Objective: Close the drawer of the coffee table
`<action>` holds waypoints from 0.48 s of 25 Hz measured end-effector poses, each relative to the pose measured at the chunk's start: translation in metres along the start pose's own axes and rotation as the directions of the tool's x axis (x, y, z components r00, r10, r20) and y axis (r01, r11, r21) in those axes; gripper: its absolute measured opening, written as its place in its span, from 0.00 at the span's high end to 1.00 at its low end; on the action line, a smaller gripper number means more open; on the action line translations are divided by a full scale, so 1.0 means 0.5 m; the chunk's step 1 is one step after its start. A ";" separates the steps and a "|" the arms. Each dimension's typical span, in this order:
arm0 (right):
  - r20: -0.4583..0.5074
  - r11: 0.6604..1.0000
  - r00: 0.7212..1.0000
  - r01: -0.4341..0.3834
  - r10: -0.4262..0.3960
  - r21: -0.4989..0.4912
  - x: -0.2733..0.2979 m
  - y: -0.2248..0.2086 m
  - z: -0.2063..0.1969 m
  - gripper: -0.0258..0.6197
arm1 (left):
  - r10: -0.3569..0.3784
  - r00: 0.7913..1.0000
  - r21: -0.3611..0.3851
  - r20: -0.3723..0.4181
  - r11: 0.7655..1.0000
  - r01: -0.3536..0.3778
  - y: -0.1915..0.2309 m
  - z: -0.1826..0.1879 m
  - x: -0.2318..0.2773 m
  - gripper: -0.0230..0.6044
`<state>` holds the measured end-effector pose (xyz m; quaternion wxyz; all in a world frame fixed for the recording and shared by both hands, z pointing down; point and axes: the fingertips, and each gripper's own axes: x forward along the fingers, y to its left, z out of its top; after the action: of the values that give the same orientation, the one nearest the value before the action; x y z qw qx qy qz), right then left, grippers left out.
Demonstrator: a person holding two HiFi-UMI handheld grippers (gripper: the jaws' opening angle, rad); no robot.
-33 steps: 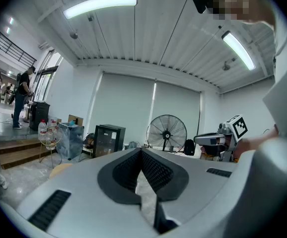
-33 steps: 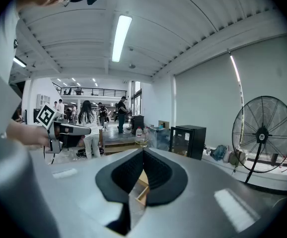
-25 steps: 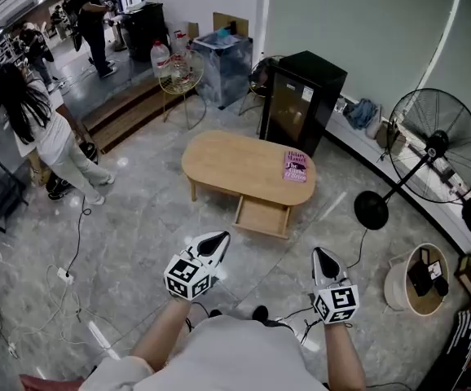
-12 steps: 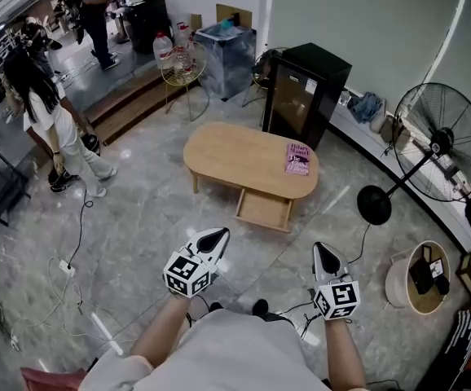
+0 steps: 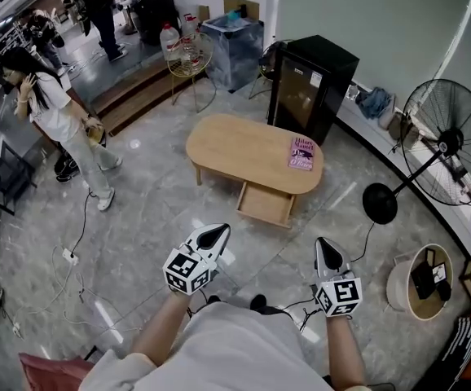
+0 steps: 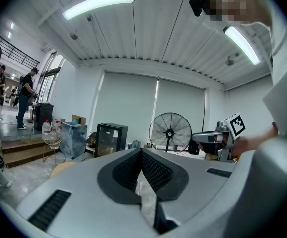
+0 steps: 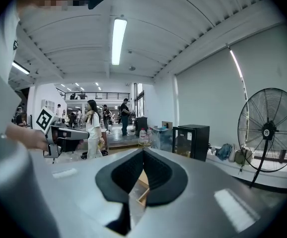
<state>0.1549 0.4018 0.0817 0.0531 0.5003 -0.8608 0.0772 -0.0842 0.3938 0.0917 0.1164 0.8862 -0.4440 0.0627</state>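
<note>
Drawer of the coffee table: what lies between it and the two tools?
Nothing: the head view shows bare floor between the open drawer and the left tool and right tool.

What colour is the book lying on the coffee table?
Pink, with dark lettering: the book shows best in the head view.
</note>
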 end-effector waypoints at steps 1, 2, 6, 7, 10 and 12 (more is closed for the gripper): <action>0.000 1.000 1.000 -0.006 0.006 0.001 0.000 -0.009 -0.002 0.94 | 0.006 1.000 0.003 -0.001 1.000 -0.006 -0.005 -0.001 0.006 0.95; 0.000 1.000 1.000 -0.012 0.012 0.004 0.001 -0.017 -0.003 0.94 | 0.013 1.000 0.005 -0.003 1.000 -0.013 -0.009 -0.001 0.012 0.95; -0.004 0.999 0.999 -0.047 0.047 0.005 0.008 -0.046 -0.015 0.94 | 0.040 0.999 0.006 -0.007 0.999 -0.040 -0.025 -0.010 0.035 0.95; -0.006 0.998 0.998 -0.056 0.056 0.002 0.010 -0.051 -0.017 0.94 | 0.047 0.999 0.004 -0.007 0.999 -0.047 -0.029 -0.013 0.040 0.95; -0.013 0.997 0.997 -0.079 0.079 -0.008 0.012 -0.064 -0.023 0.94 | 0.063 0.998 -0.005 -0.005 0.998 -0.063 -0.041 -0.021 0.049 0.95; -0.018 0.996 0.996 -0.092 0.091 -0.014 0.014 -0.070 -0.025 0.94 | 0.073 0.997 -0.006 -0.006 0.997 -0.073 -0.048 -0.023 0.054 0.95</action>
<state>0.1824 0.3813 0.0981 0.0607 0.4592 -0.8828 0.0776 -0.0490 0.3898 0.1052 0.1180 0.8690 -0.4757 0.0679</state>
